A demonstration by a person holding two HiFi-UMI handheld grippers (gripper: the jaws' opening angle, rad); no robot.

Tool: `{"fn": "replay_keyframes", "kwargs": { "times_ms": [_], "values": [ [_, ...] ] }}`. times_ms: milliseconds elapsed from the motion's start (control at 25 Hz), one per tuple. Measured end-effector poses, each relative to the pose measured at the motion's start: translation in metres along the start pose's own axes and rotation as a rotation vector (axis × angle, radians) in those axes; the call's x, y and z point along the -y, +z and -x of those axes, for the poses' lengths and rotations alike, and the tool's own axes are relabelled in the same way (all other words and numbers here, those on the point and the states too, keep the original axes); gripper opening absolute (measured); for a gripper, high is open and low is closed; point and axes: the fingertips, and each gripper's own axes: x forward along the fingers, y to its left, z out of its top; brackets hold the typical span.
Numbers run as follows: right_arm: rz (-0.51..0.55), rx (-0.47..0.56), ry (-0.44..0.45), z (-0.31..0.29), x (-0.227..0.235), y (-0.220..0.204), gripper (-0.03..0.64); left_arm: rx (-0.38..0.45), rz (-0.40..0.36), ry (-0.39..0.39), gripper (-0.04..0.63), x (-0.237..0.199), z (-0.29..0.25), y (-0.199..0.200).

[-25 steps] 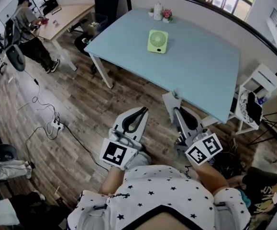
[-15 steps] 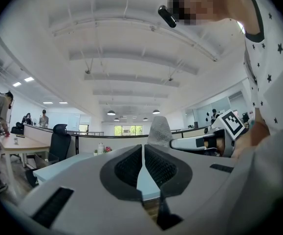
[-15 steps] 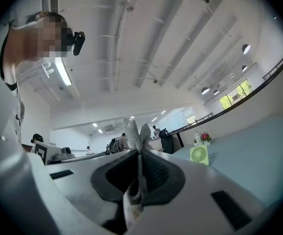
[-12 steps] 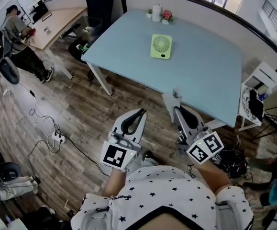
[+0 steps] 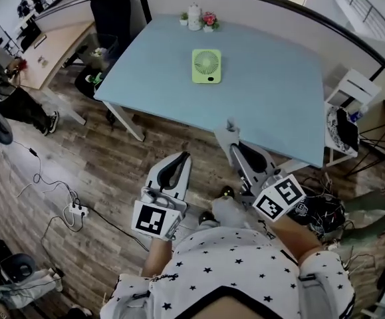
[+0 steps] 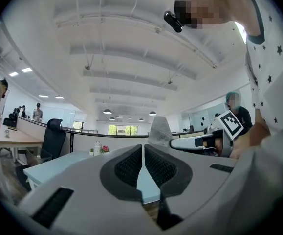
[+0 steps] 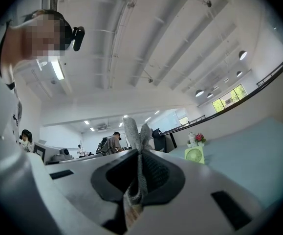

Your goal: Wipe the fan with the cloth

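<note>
A small green fan (image 5: 206, 66) stands upright near the middle of the light blue table (image 5: 278, 111); it also shows far off in the right gripper view as the fan (image 7: 194, 154). My right gripper (image 5: 232, 138) hangs over the wooden floor just short of the table's near edge. It is shut on a grey cloth (image 7: 134, 136), whose tip pokes out past the jaws as the cloth (image 5: 231, 125). My left gripper (image 5: 181, 159) is beside it to the left, also over the floor, shut with nothing between its pads (image 6: 129, 166).
A white jar (image 5: 194, 16) and a pot of pink flowers (image 5: 210, 20) stand at the table's far edge. A black office chair (image 5: 109, 8) is at the far left corner, a white stool (image 5: 350, 93) at the right. Cables and a power strip (image 5: 78, 210) lie on the floor.
The head view has shifted, so the table and fan sit further left in it. Both grippers keep the same pose, the right one still holding the cloth.
</note>
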Motion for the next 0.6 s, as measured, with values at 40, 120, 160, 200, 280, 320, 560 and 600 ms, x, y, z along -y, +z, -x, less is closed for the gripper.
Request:
{"fn": "replay_keyframes", "kwargs": {
  "times_ms": [40, 120, 160, 200, 280, 320, 560, 600],
  "values": [
    [0.000, 0.002, -0.004, -0.003, 0.005, 0.000, 0.021, -0.003, -0.004, -0.004, 0.040, -0.003, -0.004, -0.001],
    [-0.003, 0.008, -0.007, -0.012, 0.015, 0.000, 0.021, -0.008, -0.007, -0.004, 0.040, -0.010, -0.014, -0.002],
    [-0.007, 0.009, -0.006, -0.018, 0.021, 0.000, 0.021, -0.008, -0.004, 0.002, 0.040, -0.015, -0.018, -0.002],
    [-0.011, 0.009, -0.003, -0.024, 0.027, 0.000, 0.021, -0.009, -0.003, 0.011, 0.040, -0.021, -0.023, -0.002],
    [-0.017, 0.011, 0.008, -0.038, 0.040, 0.002, 0.021, -0.014, -0.010, 0.030, 0.040, -0.033, -0.035, -0.001],
    [-0.018, 0.013, 0.014, -0.046, 0.046, 0.004, 0.021, -0.017, -0.016, 0.035, 0.040, -0.039, -0.042, -0.001],
    [-0.038, 0.012, 0.034, -0.089, 0.087, 0.008, 0.021, -0.031, -0.032, 0.046, 0.040, -0.071, -0.092, -0.003],
    [-0.042, 0.010, 0.034, -0.096, 0.094, 0.009, 0.021, -0.034, -0.032, 0.044, 0.040, -0.076, -0.102, -0.004]
  ]
}}
